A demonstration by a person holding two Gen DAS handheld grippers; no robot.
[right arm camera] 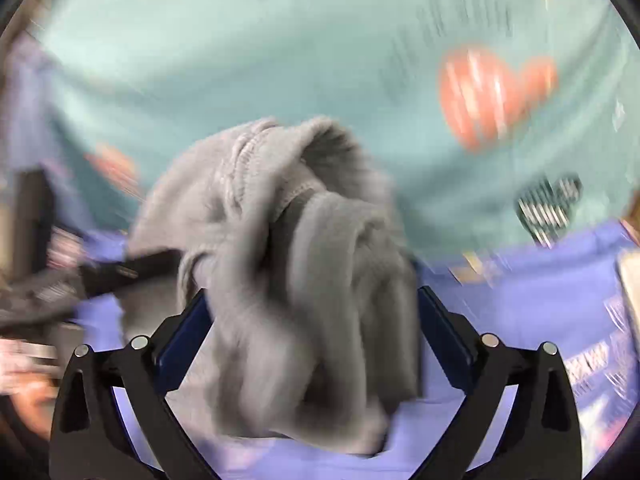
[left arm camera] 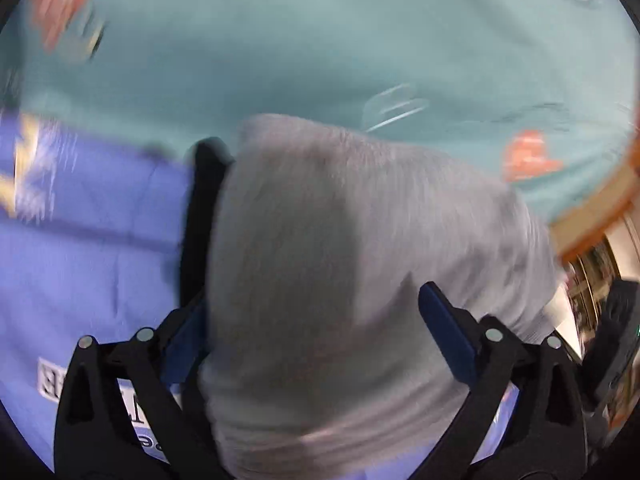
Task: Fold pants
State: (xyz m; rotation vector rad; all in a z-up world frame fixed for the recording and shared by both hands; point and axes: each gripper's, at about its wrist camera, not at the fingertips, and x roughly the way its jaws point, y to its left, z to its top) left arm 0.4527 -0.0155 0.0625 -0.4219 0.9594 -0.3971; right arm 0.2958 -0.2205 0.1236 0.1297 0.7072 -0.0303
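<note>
Grey knit pants point(left arm camera: 340, 260) fill the middle of the left wrist view, lying bunched between the fingers of my left gripper point(left arm camera: 316, 336), whose jaws stand wide apart. In the right wrist view the same grey pants point(right arm camera: 296, 264) hang crumpled, with a ribbed cuff or waistband at the top, between the wide-spread fingers of my right gripper point(right arm camera: 316, 336). Both views are blurred by motion. I cannot tell whether the fabric is pinched further back. The other gripper's black finger point(left arm camera: 204, 216) shows left of the cloth.
A teal cloth with red heart prints point(right arm camera: 492, 92) covers the surface beyond, with the same teal cloth point(left arm camera: 320, 40) in the left wrist view. A purple-blue printed sheet point(left arm camera: 80, 248) lies nearer. An orange-edged board point(left arm camera: 600, 216) is at the right. A black bar point(right arm camera: 128, 268) is at the left.
</note>
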